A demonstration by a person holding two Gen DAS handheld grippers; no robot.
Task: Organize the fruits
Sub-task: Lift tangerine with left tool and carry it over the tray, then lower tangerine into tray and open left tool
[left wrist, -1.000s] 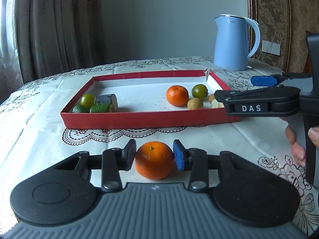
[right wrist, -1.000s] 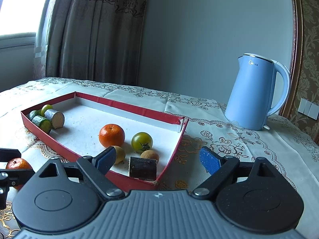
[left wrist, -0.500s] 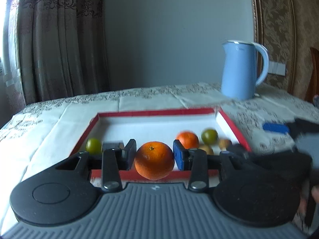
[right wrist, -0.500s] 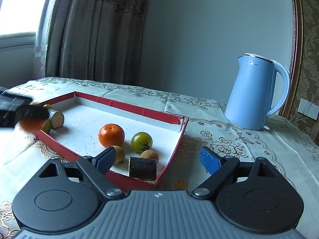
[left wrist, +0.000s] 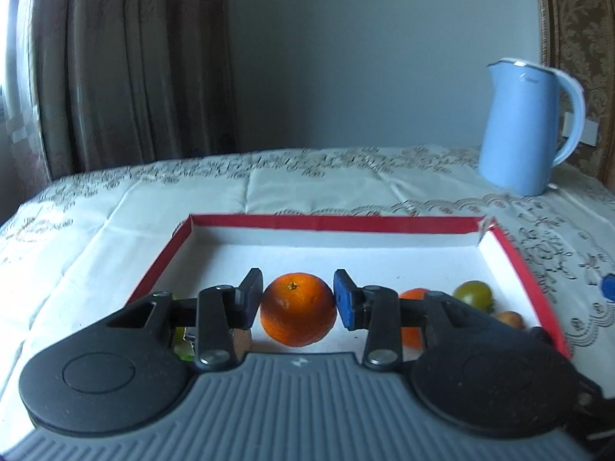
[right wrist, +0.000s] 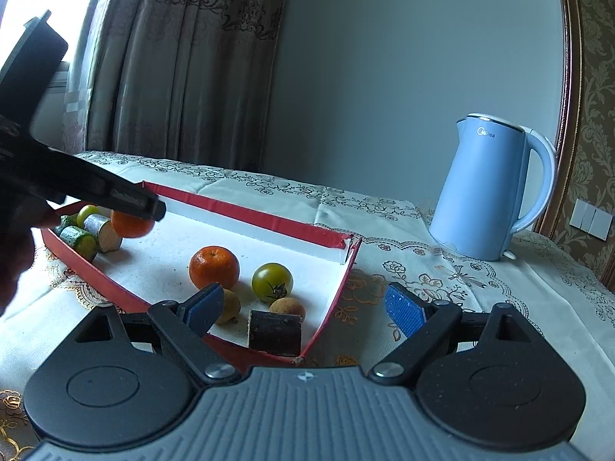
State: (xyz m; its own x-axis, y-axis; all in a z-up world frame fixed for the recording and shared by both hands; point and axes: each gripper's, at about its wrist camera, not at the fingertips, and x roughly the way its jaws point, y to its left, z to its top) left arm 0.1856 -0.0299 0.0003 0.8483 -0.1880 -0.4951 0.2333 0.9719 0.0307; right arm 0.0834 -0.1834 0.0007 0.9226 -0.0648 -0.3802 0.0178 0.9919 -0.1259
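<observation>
Here the left claw (left wrist: 296,299) clamps the orange (left wrist: 296,309) above the red tray (left wrist: 330,223); a careless release lets it roll into the other fruit. The right claw (right wrist: 305,309) gapes empty.

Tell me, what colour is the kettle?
The kettle is light blue with a white-edged handle, clearest in the right wrist view.

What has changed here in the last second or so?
The left gripper, clamped on the orange throughout, carried it from the tablecloth in front of the red tray to above the tray's left part. The right gripper stayed open and still; the fruit in the tray and the blue kettle did not move.
</observation>
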